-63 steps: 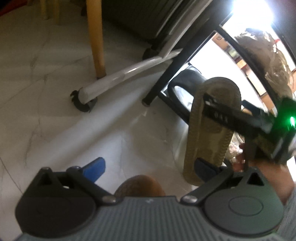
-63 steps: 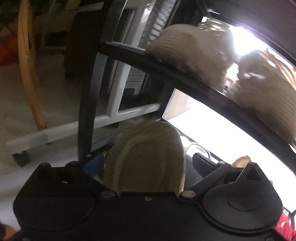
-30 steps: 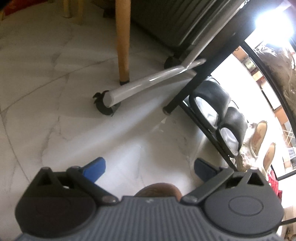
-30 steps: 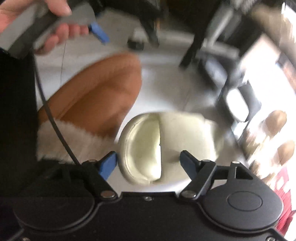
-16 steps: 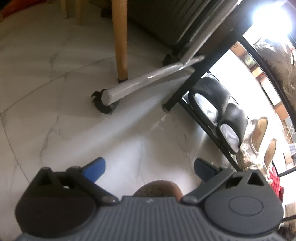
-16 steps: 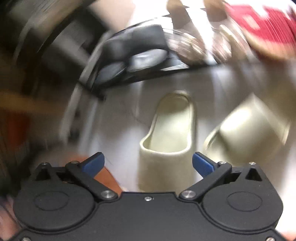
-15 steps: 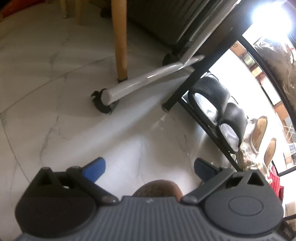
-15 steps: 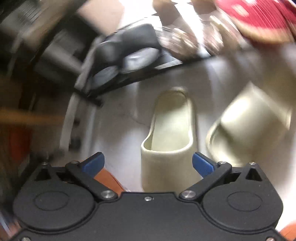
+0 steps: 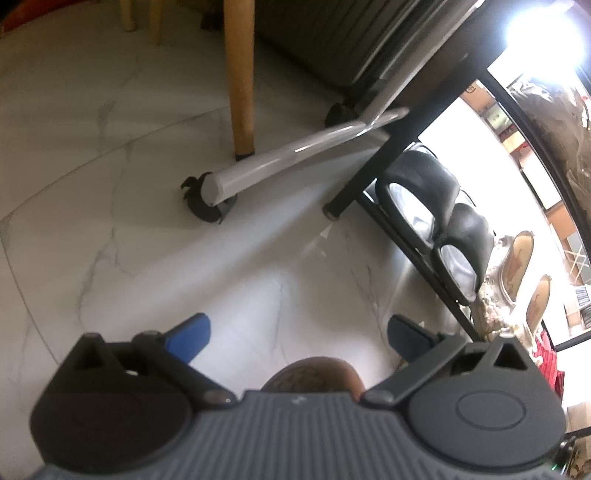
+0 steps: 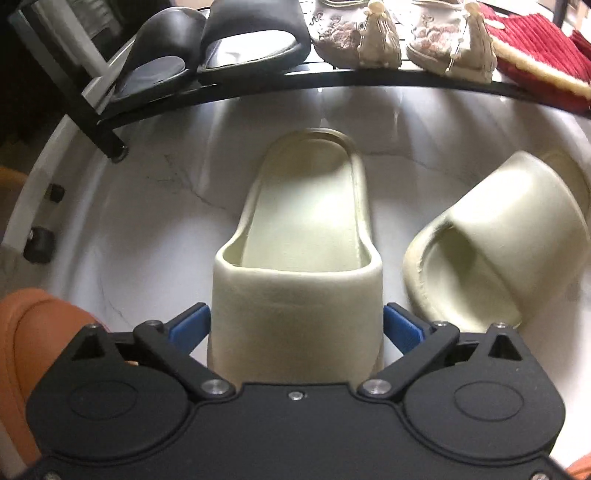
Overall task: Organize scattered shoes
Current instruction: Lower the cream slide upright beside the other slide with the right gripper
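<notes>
Right gripper (image 10: 295, 325) spread wide, blue pads flanking the strap of a cream slide (image 10: 299, 251) on the floor (image 10: 155, 206), its mate (image 10: 495, 243) tilted just beside, shoe rack (image 10: 332, 79) beyond.

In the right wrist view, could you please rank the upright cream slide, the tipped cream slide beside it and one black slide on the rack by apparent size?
1. Upright cream slide, largest; it sits between the right gripper's open jaws, so nearness inflates it.
2. Tipped cream slide.
3. Black slide on the rack, farthest, so true size is unsure.
</notes>
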